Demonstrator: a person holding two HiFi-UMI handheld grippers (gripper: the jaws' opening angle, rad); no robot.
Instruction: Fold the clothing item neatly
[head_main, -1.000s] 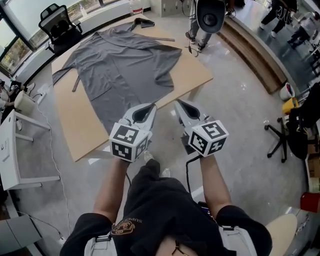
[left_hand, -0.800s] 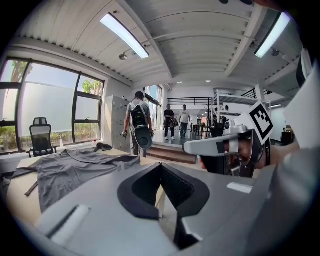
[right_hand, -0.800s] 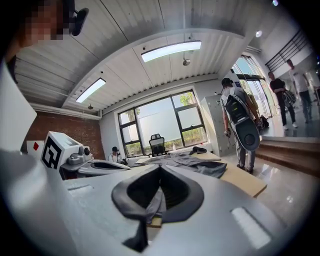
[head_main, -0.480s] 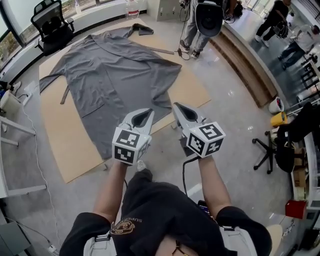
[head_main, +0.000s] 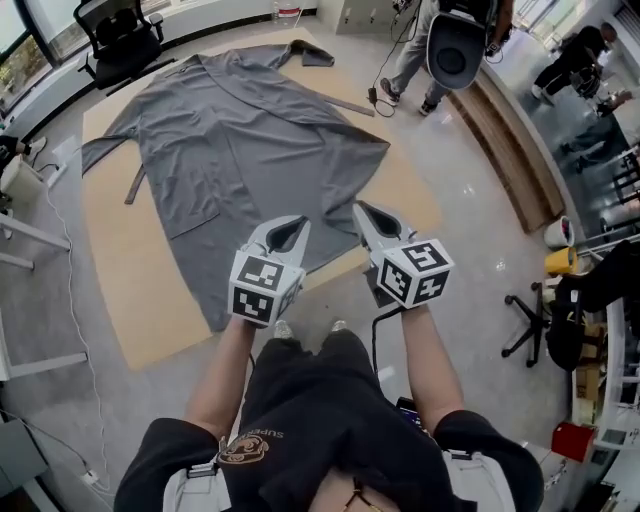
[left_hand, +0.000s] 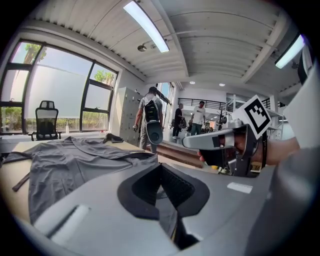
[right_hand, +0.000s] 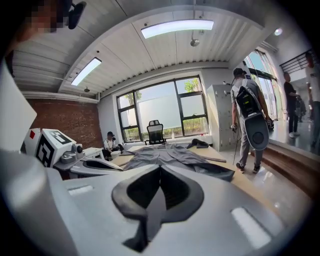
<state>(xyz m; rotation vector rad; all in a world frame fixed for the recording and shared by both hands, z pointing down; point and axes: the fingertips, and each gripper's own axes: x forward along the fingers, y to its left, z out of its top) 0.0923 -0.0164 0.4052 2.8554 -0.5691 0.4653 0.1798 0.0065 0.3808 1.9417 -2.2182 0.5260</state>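
Observation:
A large grey garment (head_main: 240, 140) lies spread flat on a brown tabletop (head_main: 130, 290), its hem toward me and its sleeves out to the sides. My left gripper (head_main: 296, 222) hovers over the near hem, shut and empty. My right gripper (head_main: 360, 208) is level with it just to the right, past the garment's near right corner, also shut and empty. In the left gripper view the jaws (left_hand: 161, 167) meet in front of the garment (left_hand: 65, 165), which lies to the left. From the right gripper view the closed jaws (right_hand: 160, 170) point at the garment (right_hand: 170, 155) straight ahead.
A black office chair (head_main: 120, 30) stands beyond the table's far left corner. A person with a backpack (head_main: 450, 45) walks past at the far right, by wooden steps (head_main: 510, 140). A white desk (head_main: 20, 235) is at the left, and a swivel chair (head_main: 545, 320) at the right.
Both grippers have come forward together toward the table, from short of its near edge to the garment's near hem. Their jaws stay shut.

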